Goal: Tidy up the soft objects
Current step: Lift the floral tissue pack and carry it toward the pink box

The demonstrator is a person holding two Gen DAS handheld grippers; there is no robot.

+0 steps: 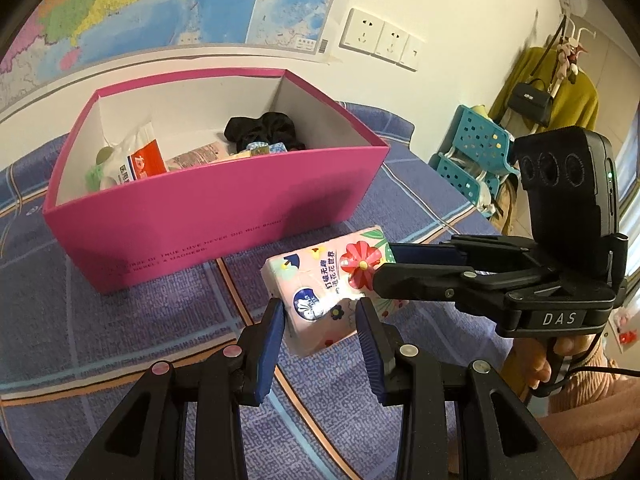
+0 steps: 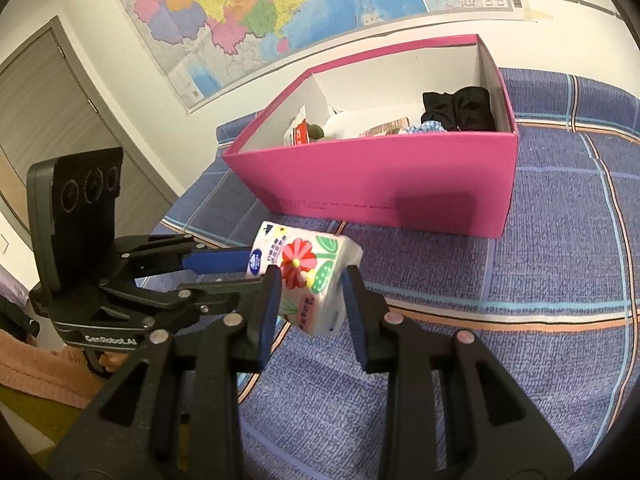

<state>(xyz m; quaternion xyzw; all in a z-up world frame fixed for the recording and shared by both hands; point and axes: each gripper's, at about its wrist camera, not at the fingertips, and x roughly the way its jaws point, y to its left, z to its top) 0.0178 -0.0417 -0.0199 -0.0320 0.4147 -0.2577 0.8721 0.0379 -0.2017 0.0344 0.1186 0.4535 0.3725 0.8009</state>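
Tissue pack [image 1: 332,292]: hanging at lower centre, in front of the pink box [image 1: 208,220].
Left gripper [image 1: 320,320]: clamping one end.
Right gripper [image 2: 310,292]: pinching the other end.
Risk: uneven pulling is threatening to slip or tear the soft wrapper before boxing.

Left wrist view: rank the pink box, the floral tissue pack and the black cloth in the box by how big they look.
1. pink box, by far the largest.
2. floral tissue pack, though it lies nearer the camera, which flatters it.
3. black cloth, smallest; it sits farther back and is partly hidden, so its true size is unsure.
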